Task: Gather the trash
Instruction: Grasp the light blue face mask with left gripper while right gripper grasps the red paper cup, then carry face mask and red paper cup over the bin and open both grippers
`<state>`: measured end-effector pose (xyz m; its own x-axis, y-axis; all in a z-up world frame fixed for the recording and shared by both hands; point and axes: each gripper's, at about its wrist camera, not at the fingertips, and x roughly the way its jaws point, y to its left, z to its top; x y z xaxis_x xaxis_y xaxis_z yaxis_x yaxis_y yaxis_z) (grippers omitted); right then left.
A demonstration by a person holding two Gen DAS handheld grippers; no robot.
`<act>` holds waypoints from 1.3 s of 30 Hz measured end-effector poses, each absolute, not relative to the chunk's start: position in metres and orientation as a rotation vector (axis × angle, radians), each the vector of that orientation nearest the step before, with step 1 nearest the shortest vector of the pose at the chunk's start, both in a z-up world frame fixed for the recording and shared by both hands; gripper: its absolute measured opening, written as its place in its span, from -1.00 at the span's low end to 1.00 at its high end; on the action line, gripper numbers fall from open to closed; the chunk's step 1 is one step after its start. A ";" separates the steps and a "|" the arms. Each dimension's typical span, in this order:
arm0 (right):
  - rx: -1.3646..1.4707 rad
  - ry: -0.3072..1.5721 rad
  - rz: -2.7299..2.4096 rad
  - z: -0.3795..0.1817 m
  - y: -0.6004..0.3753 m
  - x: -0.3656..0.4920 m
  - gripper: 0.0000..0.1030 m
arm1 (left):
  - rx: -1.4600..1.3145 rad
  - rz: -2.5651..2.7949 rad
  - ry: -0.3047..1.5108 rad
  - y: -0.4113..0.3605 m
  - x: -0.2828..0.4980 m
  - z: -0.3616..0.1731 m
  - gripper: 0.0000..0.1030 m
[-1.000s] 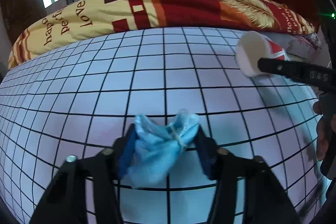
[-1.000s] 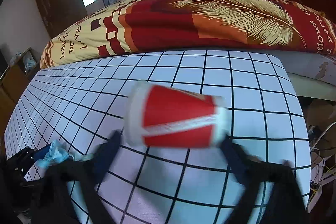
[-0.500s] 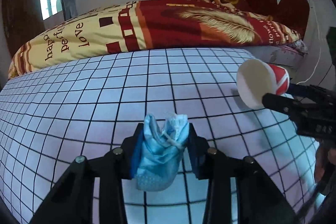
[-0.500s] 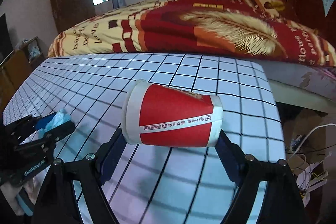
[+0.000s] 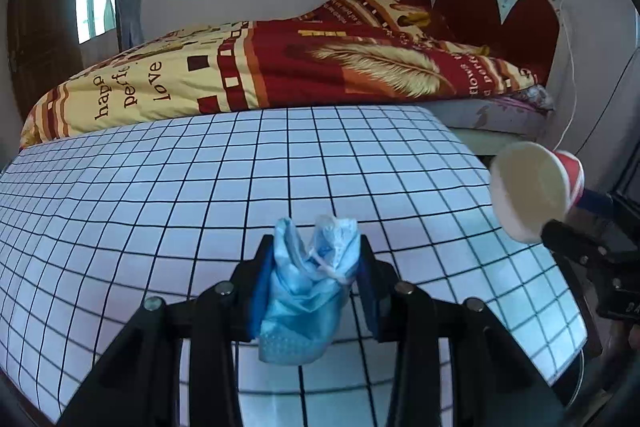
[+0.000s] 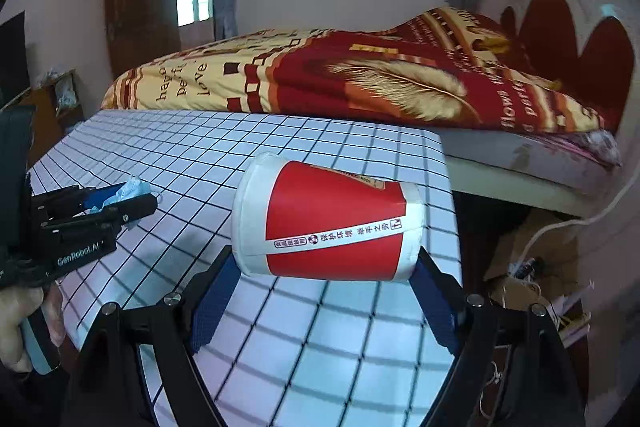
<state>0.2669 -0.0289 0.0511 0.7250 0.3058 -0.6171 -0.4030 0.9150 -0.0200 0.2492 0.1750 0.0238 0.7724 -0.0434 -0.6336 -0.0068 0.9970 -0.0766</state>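
Left gripper (image 5: 314,263) clamps a crumpled blue face mask (image 5: 308,291) between its blue pads, held above the grid-patterned table (image 5: 160,187). Right gripper (image 6: 320,295) pinches a red-and-white paper cup (image 6: 332,223) lying sideways, end to end, over the table's corner. A quilt-covered bed (image 6: 360,83) stands behind.

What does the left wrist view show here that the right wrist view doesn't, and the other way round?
Left wrist only: the paper cup's open white mouth, and how the crumpled blue face mask hangs between the left gripper's pads. Right wrist only: the cup's red side with printed text, pinched end to end by the right gripper, plus clutter beside the bed. Both: grid-patterned table, mask, cup, red-and-yellow quilt.
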 end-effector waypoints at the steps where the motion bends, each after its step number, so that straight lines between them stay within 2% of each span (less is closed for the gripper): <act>1: -0.147 0.651 0.383 0.053 -0.035 0.260 0.66 | -0.082 -0.030 0.689 0.173 0.246 0.025 -0.22; 9: -0.108 0.623 0.314 0.069 -0.076 0.207 0.66 | -0.092 -0.083 0.656 0.149 0.219 0.038 -0.22; 39: -0.012 0.654 -0.060 0.044 -0.260 0.066 0.66 | 0.056 -0.442 0.681 -0.031 0.170 0.029 -0.22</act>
<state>0.0656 -0.2600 0.0435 0.7921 -0.0599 -0.6074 0.0525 0.9982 -0.0300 0.1699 -0.0313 0.0295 0.6881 -0.3771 -0.6199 0.4129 0.9060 -0.0929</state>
